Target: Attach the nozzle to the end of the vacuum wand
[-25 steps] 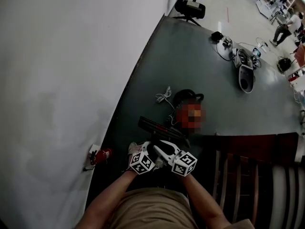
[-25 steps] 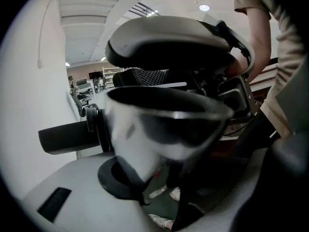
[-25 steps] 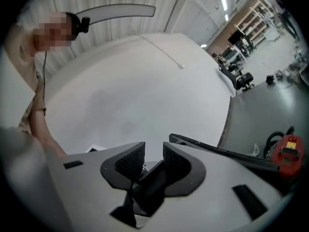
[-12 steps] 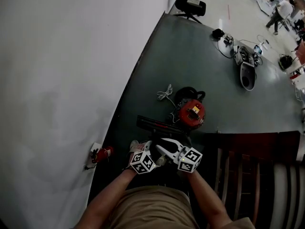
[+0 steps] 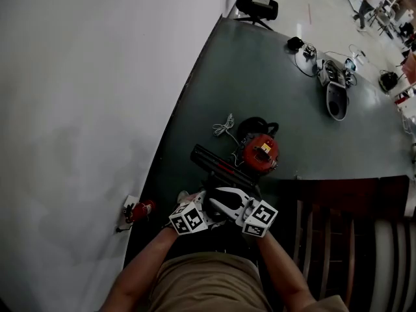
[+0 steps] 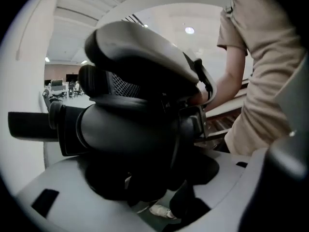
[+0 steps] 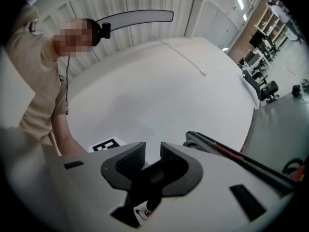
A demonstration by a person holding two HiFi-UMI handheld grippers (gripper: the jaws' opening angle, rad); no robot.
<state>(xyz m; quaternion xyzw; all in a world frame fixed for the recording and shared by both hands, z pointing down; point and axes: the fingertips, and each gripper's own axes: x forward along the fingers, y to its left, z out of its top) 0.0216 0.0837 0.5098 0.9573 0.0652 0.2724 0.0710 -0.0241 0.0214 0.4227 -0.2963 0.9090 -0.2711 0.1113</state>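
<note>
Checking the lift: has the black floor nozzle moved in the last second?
Yes. The floor nozzle has shifted up the head view, closer to the white cable.

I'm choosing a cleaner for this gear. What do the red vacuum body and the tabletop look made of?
Vacuum body: probably moulded plastic, judging by its rounded, evenly red shell. Tabletop: smooth, dull dark grey-green sheet; material unclear, maybe laminate.

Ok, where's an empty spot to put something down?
Free: the dark green surface between the white wall and the far gadget pile, and right of the red vacuum. Crowded: around the vacuum, black nozzle and white cord.
</note>
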